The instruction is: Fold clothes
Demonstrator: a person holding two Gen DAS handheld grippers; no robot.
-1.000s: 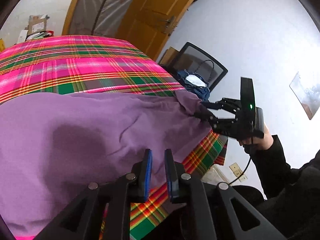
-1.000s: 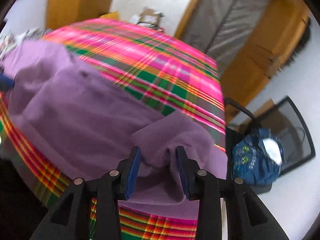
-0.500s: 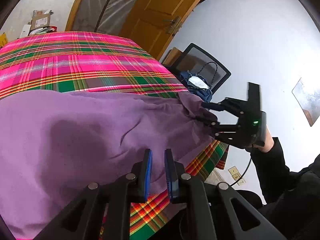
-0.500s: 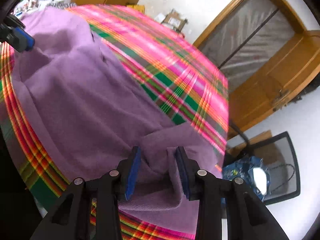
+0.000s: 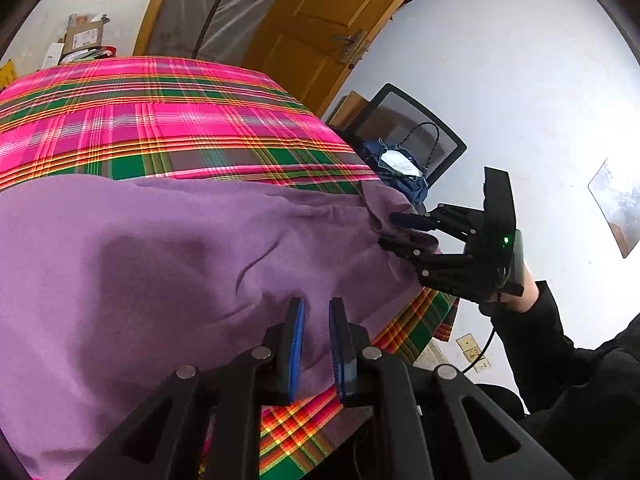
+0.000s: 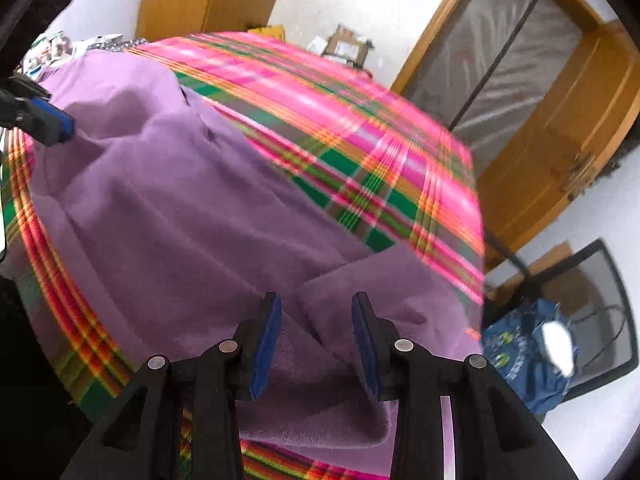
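Observation:
A purple fleece garment (image 5: 168,264) (image 6: 192,216) lies spread over the near part of a table with a pink and green plaid cloth (image 5: 160,120) (image 6: 360,120). My left gripper (image 5: 316,308) is shut on the garment's near edge, with purple fabric pinched in the narrow gap between its blue pads. It shows at the far left of the right wrist view as well, left gripper (image 6: 60,126). My right gripper (image 6: 316,304) (image 5: 400,232) holds a thick raised fold at the garment's right corner by the table edge. Wrinkles run from that corner.
A black mesh chair (image 5: 420,136) (image 6: 592,304) with a blue denim bag (image 6: 524,356) stands beyond the table's right edge. A wooden door (image 5: 320,28) and a plastic-covered frame are behind. Boxes (image 5: 84,36) sit past the far edge. A person's dark sleeve (image 5: 560,352) is at the right.
My right gripper has shifted a little down and towards me with the garment corner, and its camera has turned. The left gripper keeps its grip on the near edge.

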